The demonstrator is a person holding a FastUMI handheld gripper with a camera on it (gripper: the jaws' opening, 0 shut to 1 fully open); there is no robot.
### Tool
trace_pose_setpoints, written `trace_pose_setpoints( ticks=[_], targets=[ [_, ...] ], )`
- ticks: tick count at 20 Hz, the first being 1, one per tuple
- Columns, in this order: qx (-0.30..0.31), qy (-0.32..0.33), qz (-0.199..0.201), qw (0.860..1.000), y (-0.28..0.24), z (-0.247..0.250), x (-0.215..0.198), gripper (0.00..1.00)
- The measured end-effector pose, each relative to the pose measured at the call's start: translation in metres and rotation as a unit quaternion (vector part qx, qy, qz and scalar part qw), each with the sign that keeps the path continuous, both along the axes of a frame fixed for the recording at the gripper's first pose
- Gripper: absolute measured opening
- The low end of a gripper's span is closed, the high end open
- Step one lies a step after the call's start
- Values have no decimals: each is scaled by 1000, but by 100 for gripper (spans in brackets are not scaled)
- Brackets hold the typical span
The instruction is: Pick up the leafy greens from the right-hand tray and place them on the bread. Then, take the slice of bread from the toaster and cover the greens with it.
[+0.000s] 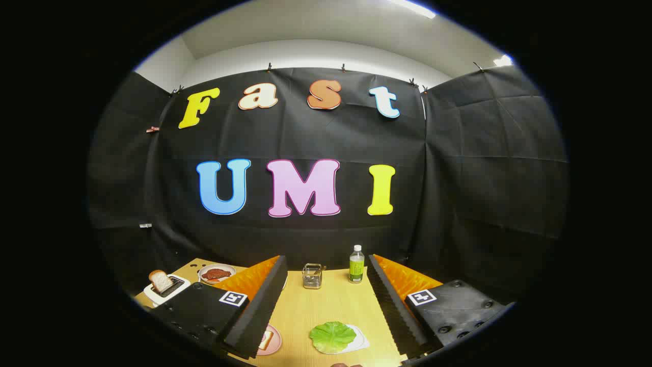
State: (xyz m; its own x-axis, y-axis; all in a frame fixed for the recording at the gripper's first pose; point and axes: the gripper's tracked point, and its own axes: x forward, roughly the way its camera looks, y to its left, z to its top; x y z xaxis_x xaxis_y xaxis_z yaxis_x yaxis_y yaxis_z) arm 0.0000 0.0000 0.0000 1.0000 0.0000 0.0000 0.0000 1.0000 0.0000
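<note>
Green and crinkled, the leafy greens point(332, 336) lie on a pale, flat tray point(359, 340) on the near part of the desk point(326, 306), between the fingers of the tool point(326, 306) and low beneath them. The fingers stand wide apart with nothing between their ridged inner faces, so the leaf is not yet grasped and looks untouched.

To the left of the leaf, partly hidden behind the left finger, a pink round plate point(270, 340) carries what appears to be a slice of bread point(265, 340); only a corner of it is visible. Nothing green lies on it, so I judge that the first step is still to do, and the second with it.

Far to the left sits a white toaster point(167, 288) with a slice of toast point(161, 281) standing up out of its slot, brown at the crust and pale in the crumb. Just beyond it a white dish point(217, 273) holds something dark red and flat, possibly meat.

The desk is light wood with a fine grain. At its far edge stand a small metal wire holder point(312, 276) and a clear bottle point(356, 264) with a white cap and a green label.
</note>
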Motion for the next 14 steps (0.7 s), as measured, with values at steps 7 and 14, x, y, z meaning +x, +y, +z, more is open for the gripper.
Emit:
trace_pose_setpoints(
  ticks=[7, 14],
  targets=[
    [2, 22, 3, 1000, -5, -14, 6, 98],
    [0, 30, 18, 999, -9, -20, 9, 98]
  ],
)
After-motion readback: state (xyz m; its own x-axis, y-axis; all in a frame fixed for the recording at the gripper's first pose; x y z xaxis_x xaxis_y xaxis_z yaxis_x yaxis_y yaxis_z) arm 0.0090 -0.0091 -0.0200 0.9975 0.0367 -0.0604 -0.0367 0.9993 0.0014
